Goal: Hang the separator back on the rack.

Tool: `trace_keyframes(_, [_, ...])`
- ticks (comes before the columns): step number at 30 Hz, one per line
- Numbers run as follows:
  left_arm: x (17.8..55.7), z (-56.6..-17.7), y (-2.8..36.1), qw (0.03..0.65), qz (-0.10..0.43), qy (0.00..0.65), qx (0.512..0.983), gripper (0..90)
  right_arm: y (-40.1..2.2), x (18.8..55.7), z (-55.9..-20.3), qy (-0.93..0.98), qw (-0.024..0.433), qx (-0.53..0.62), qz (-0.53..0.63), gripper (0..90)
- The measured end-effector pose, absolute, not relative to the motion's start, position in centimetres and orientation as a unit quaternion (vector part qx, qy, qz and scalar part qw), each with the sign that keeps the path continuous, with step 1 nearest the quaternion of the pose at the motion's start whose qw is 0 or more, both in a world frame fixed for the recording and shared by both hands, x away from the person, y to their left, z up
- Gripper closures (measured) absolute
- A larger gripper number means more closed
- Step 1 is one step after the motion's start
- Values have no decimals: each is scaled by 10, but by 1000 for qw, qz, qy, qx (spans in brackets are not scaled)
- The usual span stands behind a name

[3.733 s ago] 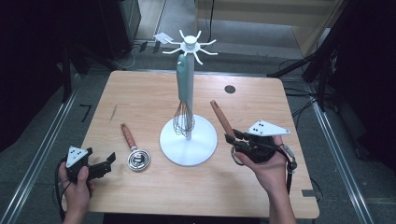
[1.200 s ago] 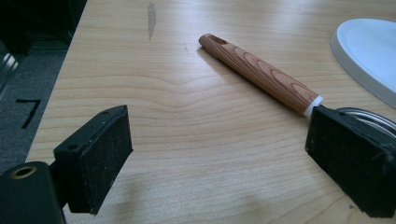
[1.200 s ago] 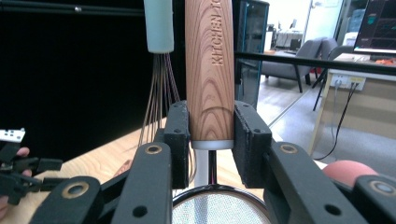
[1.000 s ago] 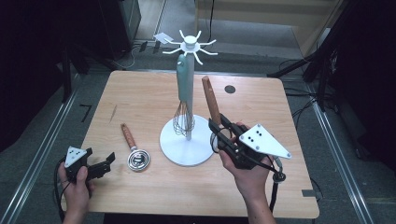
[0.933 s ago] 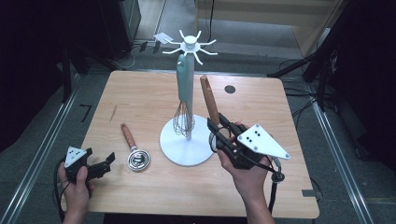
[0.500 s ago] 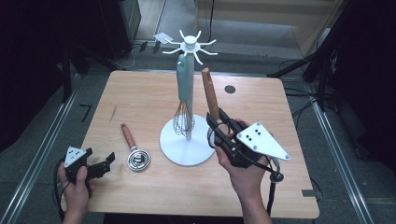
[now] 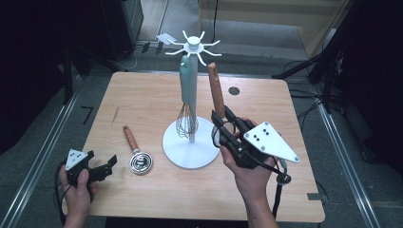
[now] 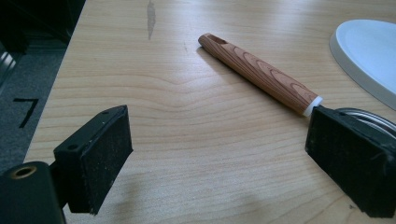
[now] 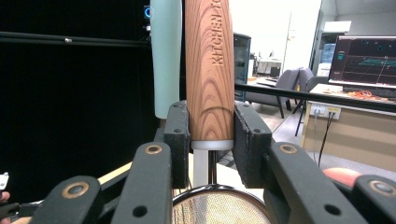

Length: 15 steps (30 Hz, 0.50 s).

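Observation:
A white stand (image 7: 187, 149) with hook arms at its top rises mid-table, and a teal-handled whisk (image 7: 187, 80) hangs from it. My right gripper (image 7: 223, 126) is shut on a wood-handled strainer (image 7: 216, 92), just right of the stand. The handle points up. In the right gripper view, my right gripper (image 9: 208, 123) has both pads pressed on the wooden handle (image 9: 208, 70), with the mesh bowl (image 9: 219, 207) below and the teal handle (image 9: 165, 56) just behind. My left gripper (image 7: 107, 166) rests open at the front left. A second wood-handled utensil (image 8: 259, 72) lies ahead of my left gripper (image 8: 219, 158).
The second utensil (image 7: 130, 140) lies left of the stand's base, its round metal head (image 7: 141, 163) toward me. A black disc (image 7: 234, 90) sits at the table's back right. A white tag (image 7: 165, 38) lies beyond the far edge. Dark floor and rails flank the table.
My right gripper has swung the strainer's handle from leaning left to nearly upright, close beside the hanging whisk. The left gripper has stayed put.

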<state>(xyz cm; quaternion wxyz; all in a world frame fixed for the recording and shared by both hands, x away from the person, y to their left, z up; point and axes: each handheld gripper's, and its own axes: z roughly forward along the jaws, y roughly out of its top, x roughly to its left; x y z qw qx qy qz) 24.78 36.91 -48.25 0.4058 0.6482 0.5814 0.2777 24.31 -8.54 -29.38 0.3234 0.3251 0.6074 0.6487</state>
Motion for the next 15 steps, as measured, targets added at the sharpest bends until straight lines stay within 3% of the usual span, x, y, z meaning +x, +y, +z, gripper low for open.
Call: trace_keyframes(15, [248, -483, 369, 406, 277, 581, 648, 74, -79, 247, -289, 610, 326, 323, 646, 708])
